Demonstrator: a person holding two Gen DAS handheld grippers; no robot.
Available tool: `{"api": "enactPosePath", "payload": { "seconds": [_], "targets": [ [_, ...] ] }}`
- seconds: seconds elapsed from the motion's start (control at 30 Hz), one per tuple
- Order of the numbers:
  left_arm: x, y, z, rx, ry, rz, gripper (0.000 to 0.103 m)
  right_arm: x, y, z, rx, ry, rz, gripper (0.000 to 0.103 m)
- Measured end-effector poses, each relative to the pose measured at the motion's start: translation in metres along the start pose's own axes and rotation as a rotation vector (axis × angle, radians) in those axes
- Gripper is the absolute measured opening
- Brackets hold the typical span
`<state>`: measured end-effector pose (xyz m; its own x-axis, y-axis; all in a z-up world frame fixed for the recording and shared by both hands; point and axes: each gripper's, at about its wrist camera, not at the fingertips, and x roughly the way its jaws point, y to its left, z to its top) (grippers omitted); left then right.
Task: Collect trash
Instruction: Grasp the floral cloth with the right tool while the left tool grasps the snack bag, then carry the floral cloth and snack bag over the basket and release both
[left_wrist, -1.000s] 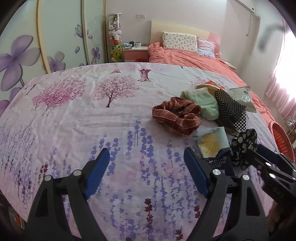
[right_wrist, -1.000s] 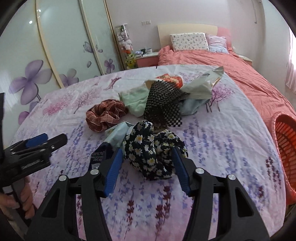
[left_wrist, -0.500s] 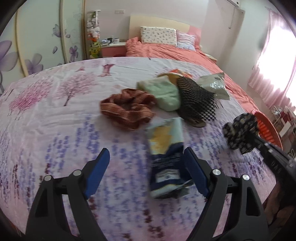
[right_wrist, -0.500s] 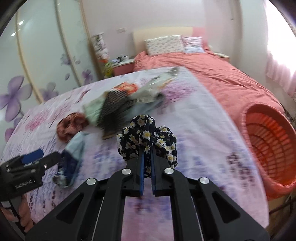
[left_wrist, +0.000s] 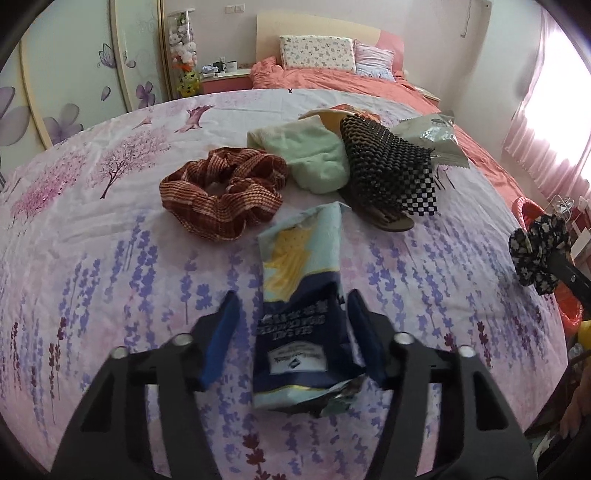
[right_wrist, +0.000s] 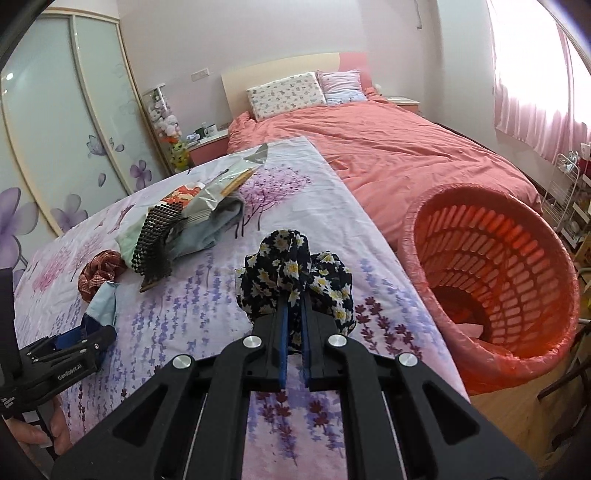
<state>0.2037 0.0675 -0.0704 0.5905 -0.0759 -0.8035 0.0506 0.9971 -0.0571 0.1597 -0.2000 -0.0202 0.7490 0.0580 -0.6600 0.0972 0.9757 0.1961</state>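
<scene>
A light-blue and navy snack bag (left_wrist: 299, 295) lies flat on the flowered bedspread (left_wrist: 110, 258). My left gripper (left_wrist: 292, 295) straddles its near end, jaws closing. The left pad still stands clear of the bag, so the bag is between the fingers but not pinched. My right gripper (right_wrist: 294, 310) is shut on a black cloth with yellow-white flowers (right_wrist: 295, 266) and holds it above the bedspread's right edge, just left of a red slatted basket (right_wrist: 491, 254). The left wrist view shows that cloth (left_wrist: 535, 251) at its far right. The left gripper (right_wrist: 74, 343) shows at the lower left of the right wrist view.
Beyond the bag lie a red plaid scrunchie (left_wrist: 221, 195), a pale green cloth (left_wrist: 310, 155), a black-and-white checked mesh piece (left_wrist: 388, 177) and a silver foil bag (left_wrist: 428, 136). A salmon-covered bed (right_wrist: 406, 155) stands behind; wardrobe doors (right_wrist: 55, 129) line the left.
My right gripper shut on the flowered cloth, lifted it and carried it right toward the basket. My left gripper moved forward over the snack bag and its jaws narrowed.
</scene>
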Motion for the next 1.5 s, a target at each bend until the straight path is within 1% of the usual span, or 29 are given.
{"api": "enactPosePath", "payload": {
  "seconds": [0.03,0.13,0.5,0.73,0.93,1.13,1.5],
  "targets": [
    [0.0,-0.001,0.001,0.001,0.002,-0.004,0.045,0.0,0.0,0.0,0.001,-0.001,-0.001,0.006],
    [-0.003,-0.003,0.001,0.004,-0.001,-0.021,0.04,-0.005,-0.007,0.001,0.008,-0.009,-0.003,0.006],
    [-0.028,-0.021,0.005,0.036,-0.042,-0.072,0.039,-0.024,-0.017,0.003,0.018,-0.055,-0.007,0.006],
    [-0.052,-0.045,0.012,0.064,-0.083,-0.128,0.039,-0.04,-0.029,0.01,0.045,-0.099,-0.013,0.006],
    [-0.067,-0.079,0.018,0.095,-0.111,-0.207,0.039,-0.053,-0.046,0.014,0.091,-0.143,-0.038,0.006],
    [-0.077,-0.125,0.024,0.156,-0.134,-0.288,0.039,-0.068,-0.067,0.018,0.127,-0.193,-0.076,0.006],
    [-0.076,-0.201,0.037,0.229,-0.132,-0.432,0.039,-0.084,-0.111,0.027,0.188,-0.271,-0.134,0.006]
  ]
}}
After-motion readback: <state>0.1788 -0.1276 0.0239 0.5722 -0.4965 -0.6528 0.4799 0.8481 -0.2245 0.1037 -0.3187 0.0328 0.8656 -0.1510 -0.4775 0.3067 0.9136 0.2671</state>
